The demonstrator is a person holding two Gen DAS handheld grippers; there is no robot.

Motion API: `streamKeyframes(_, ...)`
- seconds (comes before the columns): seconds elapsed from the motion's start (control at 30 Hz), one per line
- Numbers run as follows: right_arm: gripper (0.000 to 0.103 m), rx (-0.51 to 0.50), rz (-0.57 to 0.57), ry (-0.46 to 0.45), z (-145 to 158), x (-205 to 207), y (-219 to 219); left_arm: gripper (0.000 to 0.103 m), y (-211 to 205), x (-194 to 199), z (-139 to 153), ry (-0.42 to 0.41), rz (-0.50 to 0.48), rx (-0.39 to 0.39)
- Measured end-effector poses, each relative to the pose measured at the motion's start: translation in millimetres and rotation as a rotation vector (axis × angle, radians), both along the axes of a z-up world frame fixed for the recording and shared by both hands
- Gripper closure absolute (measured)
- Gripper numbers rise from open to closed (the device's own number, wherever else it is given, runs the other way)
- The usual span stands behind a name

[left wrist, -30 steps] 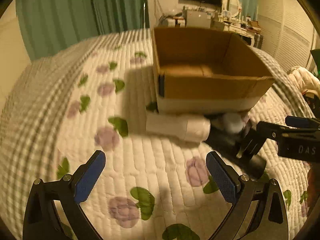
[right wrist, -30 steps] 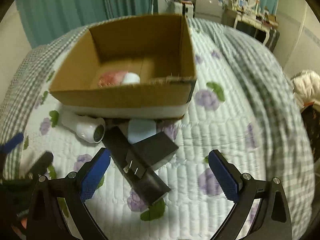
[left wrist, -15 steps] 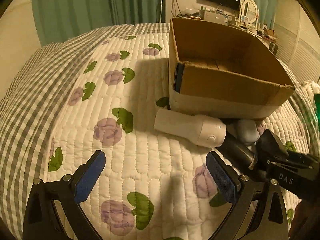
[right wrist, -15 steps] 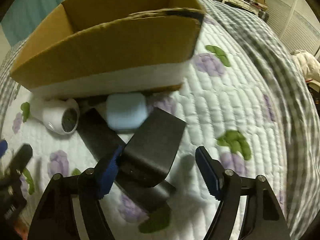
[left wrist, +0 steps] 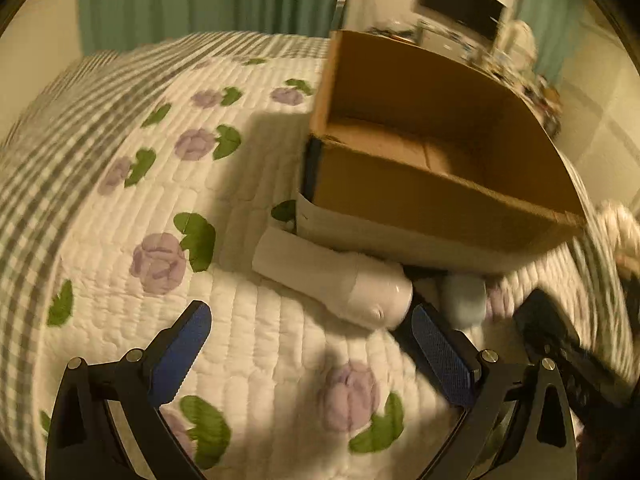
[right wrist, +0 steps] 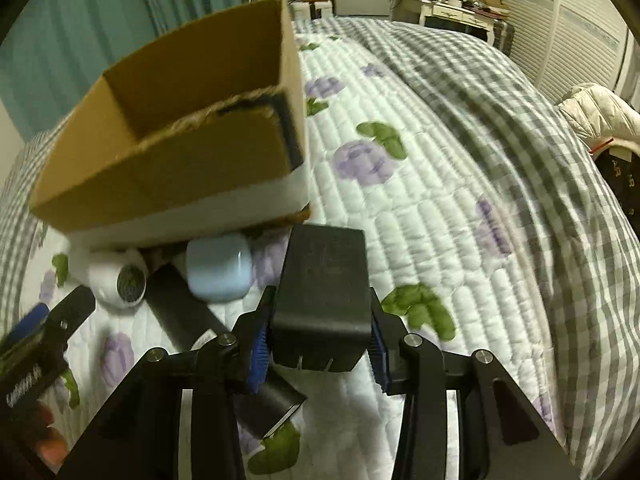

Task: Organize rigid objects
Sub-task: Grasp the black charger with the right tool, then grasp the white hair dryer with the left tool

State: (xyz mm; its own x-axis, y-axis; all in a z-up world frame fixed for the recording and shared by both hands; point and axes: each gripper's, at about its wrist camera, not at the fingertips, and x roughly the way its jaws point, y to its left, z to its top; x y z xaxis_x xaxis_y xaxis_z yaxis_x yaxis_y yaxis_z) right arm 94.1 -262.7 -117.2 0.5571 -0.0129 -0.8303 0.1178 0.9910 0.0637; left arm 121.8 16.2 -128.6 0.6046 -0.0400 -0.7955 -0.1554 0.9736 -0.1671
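My right gripper [right wrist: 318, 350] is shut on a black power adapter [right wrist: 324, 292], its prongs facing the camera. Beside it lie a pale blue earbud case [right wrist: 219, 270], a long black bar [right wrist: 182, 312] and a white cylindrical device [right wrist: 120, 278], all against the cardboard box [right wrist: 168, 172]. My left gripper [left wrist: 308, 340] is open and empty above the quilt, just short of the white device [left wrist: 336, 280]. The blue case [left wrist: 464, 298] and the box [left wrist: 432, 200] show there too. The right gripper's body [left wrist: 560, 344] shows at right.
The floral quilted bedspread [right wrist: 420, 200] covers the bed, with a grey checked border [right wrist: 540, 140] at the right. A white jacket [right wrist: 596, 114] lies beyond the bed's right edge. Green curtains [left wrist: 200, 0] and a cluttered desk [right wrist: 452, 10] stand at the back.
My right gripper has closed on the black power adapter and lifted it off the black bar. My left gripper has moved closer to the white device and stays open.
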Motion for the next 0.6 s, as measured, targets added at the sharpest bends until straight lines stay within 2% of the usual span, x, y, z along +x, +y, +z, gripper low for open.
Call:
streamKeyframes(0.13,0.065,-0.002,0.006,-0.007,-1.8,9.0,6.5,0.002,-3.5,19.3,-9.7,0.020,0.048,-0.022)
streamKeyframes(0.33,0.065,-0.018,0.025,-0.003,-5.7,14.3,8.9,0.007,-1.5,37.7,-24.7,0.041,0.093,-0.121)
streamKeyframes(0.37,0.065,-0.018,0.027,-0.003,-7.0,14.1,7.9,0.017,-1.8,38.1,-25.3,0.041,0.081,-0.135)
streamKeyframes(0.47,0.065,-0.021,0.036,-0.007,-6.8,10.4,10.5,0.034,-2.9,34.2,-25.6,0.059,0.054,-0.180)
streamKeyframes(0.6,0.065,-0.025,0.047,-0.015,-4.0,7.0,10.8,0.047,2.9,26.7,-23.1,0.083,0.019,-0.230)
